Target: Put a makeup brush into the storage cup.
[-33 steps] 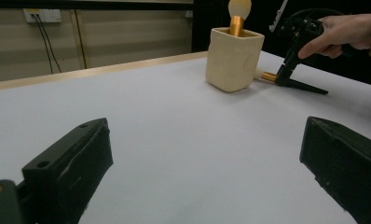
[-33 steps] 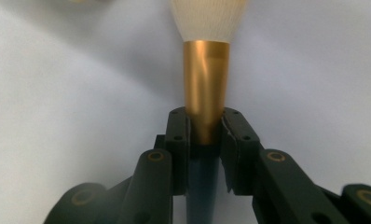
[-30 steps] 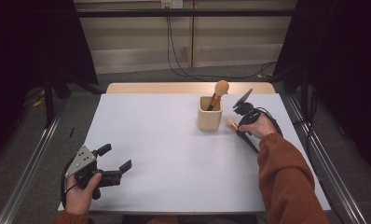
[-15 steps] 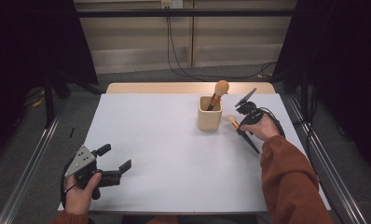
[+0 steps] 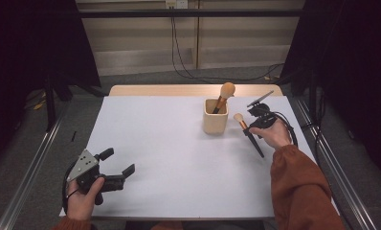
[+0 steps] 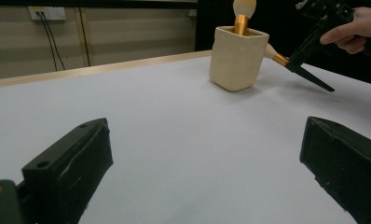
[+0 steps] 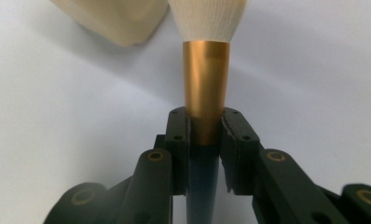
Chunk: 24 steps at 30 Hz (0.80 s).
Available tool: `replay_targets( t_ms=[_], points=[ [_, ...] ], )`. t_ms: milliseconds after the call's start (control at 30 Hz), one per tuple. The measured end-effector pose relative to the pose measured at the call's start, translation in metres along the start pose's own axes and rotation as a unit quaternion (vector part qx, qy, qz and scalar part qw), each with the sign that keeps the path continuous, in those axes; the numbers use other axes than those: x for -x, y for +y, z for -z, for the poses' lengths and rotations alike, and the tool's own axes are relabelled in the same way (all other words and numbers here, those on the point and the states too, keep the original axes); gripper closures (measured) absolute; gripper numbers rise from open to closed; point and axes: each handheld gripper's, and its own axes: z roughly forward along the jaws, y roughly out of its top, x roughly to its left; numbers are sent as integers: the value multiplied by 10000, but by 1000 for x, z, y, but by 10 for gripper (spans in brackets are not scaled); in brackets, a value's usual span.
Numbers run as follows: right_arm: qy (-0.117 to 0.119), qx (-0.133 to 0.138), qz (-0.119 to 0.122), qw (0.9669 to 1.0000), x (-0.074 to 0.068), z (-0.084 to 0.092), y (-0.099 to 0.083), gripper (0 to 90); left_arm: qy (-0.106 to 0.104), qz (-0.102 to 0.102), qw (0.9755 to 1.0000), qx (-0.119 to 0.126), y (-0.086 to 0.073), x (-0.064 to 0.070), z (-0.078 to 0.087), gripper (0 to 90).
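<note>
A white desk (image 5: 179,158) stood in a dim room, cables hanging down the pale wall behind. The right gripper (image 5: 250,128) was clamped tight on a makeup brush (image 5: 246,132) near the desk's far right edge, gripping at the gold ferrule so the bristles pointed forward, probably towards the cream cup (image 5: 215,116) just beside it. The left gripper (image 5: 117,163) rested near the front left corner, jaws wide and empty, probably waiting. Two brushes in all, one brush in the cup (image 5: 223,96); one cup; two grippers.
</note>
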Motion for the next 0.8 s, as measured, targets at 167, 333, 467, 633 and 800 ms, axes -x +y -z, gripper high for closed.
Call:
replay_targets(
  t_ms=[167, 333, 467, 633, 800],
  points=[
    [50, 268, -40, 9996, -3, 1, -5, 743, 9, -29, 10000, -17, 0, 0, 0, 22],
    [217, 485, -138, 9985, 0, 3, -9, 743, 6, -43, 10000, -20, 0, 0, -1, 23],
    [229, 694, -183, 9972, -2, 5, -11, 743, -1, -21, 10000, -17, 0, 0, -1, 22],
    [265, 1013, -213, 9943, -3, 6, -16, 743, -2, -26, 10000, -15, 0, 0, -1, 22],
    [301, 1292, -197, 9910, -3, 7, -21, 743, -7, -40, 10000, -17, 0, 0, -1, 22]
  ],
)
